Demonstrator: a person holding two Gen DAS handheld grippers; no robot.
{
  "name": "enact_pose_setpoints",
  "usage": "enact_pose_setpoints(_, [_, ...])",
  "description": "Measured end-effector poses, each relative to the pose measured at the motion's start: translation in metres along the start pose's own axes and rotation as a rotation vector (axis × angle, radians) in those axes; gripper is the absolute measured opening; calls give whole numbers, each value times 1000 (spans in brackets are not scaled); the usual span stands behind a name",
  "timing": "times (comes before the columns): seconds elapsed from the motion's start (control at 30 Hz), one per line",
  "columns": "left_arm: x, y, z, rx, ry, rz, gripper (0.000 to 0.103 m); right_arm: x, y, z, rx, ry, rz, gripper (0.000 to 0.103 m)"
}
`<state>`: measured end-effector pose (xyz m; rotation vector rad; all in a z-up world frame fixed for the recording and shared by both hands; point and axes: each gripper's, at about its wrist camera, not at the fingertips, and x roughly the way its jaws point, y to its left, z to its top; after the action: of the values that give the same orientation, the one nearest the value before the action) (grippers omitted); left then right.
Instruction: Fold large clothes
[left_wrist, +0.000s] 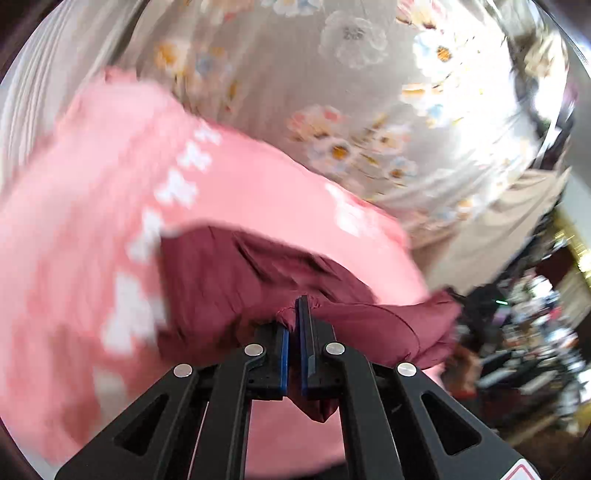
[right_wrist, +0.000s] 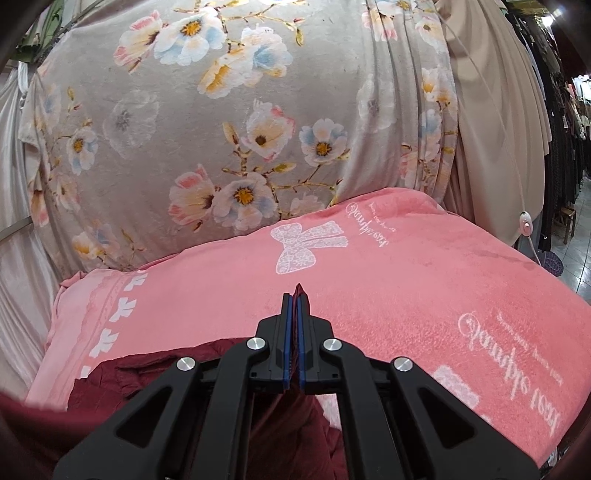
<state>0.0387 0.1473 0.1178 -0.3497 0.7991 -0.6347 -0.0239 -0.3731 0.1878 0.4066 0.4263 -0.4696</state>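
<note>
A dark red garment (left_wrist: 236, 288) hangs bunched in front of my left gripper (left_wrist: 295, 314), which is shut on a pinch of its cloth; the whole left wrist view is blurred. In the right wrist view the same dark red garment (right_wrist: 155, 380) lies at the lower left on a pink blanket (right_wrist: 388, 277). My right gripper (right_wrist: 296, 299) is shut on an edge of it, and a thin red fold shows between the blue pads (right_wrist: 286, 347). The pink blanket (left_wrist: 92, 192) with white bows also fills the left side of the left wrist view.
A grey floral fabric (right_wrist: 229, 110) hangs behind the pink blanket, with beige cloth (right_wrist: 495, 122) to its right. A white cord with a switch (right_wrist: 525, 221) dangles at the right. Hanging clothes (right_wrist: 565, 122) and tiled floor (right_wrist: 576, 236) lie far right.
</note>
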Motion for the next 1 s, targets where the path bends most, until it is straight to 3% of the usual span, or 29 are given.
enact_pose_setpoints(0.13, [57, 7, 43, 4, -11, 116, 2, 49, 1, -2, -8, 52, -32, 1])
enact_pose_setpoints(0.27, [126, 11, 71, 59, 7, 319, 2, 108, 5, -17, -25, 135, -72, 1])
enact_pose_setpoints(0.4, [195, 24, 77, 96, 58, 465, 2, 160, 9, -39, -43, 222, -98, 1])
enact_pose_setpoints(0.57, [254, 58, 64, 83, 145, 560, 5, 191, 10, -55, -47, 277, -99, 7])
enact_pose_setpoints(0.63, [266, 72, 59, 55, 171, 554, 5, 189, 7, -53, -34, 262, -109, 11])
enact_pose_setpoints(0.73, [257, 79, 61, 13, 138, 502, 8, 168, -2, -44, 11, 216, -81, 32])
enact_pose_setpoints(0.87, [213, 66, 73, 7, 57, 401, 12, 138, 5, -36, -13, 185, -8, 36])
enact_pose_setpoints(1.0, [187, 55, 85, 14, 47, 353, 14, 123, 39, -42, -71, 206, 114, 46])
